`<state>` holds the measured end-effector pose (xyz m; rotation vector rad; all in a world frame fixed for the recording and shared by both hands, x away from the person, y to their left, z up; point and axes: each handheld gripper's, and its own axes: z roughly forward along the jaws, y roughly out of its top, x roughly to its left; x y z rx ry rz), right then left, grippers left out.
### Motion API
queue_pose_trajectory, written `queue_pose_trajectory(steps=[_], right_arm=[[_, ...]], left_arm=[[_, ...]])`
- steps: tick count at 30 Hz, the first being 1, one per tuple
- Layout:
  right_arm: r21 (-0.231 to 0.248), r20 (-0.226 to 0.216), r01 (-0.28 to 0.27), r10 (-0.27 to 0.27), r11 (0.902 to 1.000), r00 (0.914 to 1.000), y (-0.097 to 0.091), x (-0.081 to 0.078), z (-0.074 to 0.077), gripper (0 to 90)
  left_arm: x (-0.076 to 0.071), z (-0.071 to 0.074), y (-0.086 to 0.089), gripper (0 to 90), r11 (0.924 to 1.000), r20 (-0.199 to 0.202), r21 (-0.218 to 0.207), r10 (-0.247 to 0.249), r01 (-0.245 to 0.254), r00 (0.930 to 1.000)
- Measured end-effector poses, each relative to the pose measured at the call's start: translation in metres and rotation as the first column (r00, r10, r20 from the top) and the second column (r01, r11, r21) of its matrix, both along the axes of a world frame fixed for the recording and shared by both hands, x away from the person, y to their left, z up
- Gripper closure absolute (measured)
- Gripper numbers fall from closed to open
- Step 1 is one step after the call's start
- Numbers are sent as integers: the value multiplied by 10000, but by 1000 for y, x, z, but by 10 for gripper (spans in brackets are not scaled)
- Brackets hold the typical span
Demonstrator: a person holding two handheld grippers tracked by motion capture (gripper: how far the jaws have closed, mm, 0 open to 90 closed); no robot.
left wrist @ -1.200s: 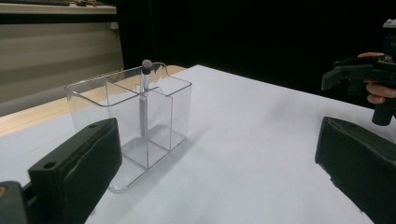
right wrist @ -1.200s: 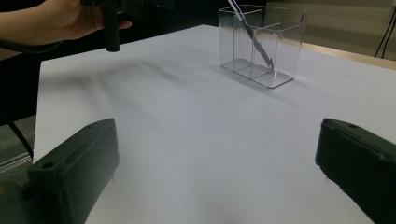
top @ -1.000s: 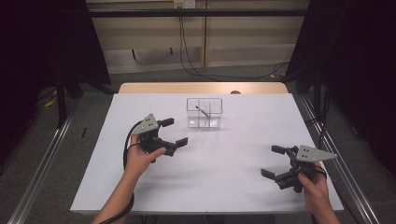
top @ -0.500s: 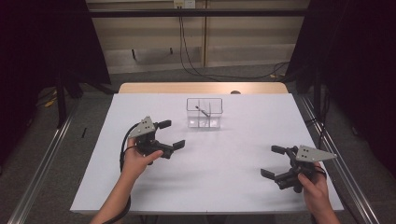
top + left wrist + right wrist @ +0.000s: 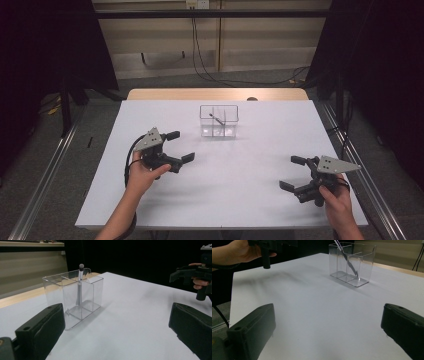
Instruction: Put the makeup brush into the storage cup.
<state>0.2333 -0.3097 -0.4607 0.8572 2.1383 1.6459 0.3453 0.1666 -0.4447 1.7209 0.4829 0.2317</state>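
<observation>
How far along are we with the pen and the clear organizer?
Done: the pen already stands tilted inside the clear organizer, in one of its compartments. In hand: nothing. The left gripper and right gripper are both open and empty, apart from the organizer, over the white table. Left: if the pen is to come out, no grasp has begun.

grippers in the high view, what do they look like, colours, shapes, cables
Both are black handheld tools. The left gripper and the right gripper each end in two blocky black fingers and carry a grey three-cornered plate on top. A black cable loops from the left one past the wrist. The forearms are bare, with no sleeves in view. I can make out no markings.
</observation>
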Motion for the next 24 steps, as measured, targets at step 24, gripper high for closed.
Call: queue_pose_trajectory(steps=[24], right_arm=[[16,47,21,-21,10000,10000,-1,0,1,0]], left_arm=[[-9,-2,23,5,9996,-11,131,257,-257,9997]])
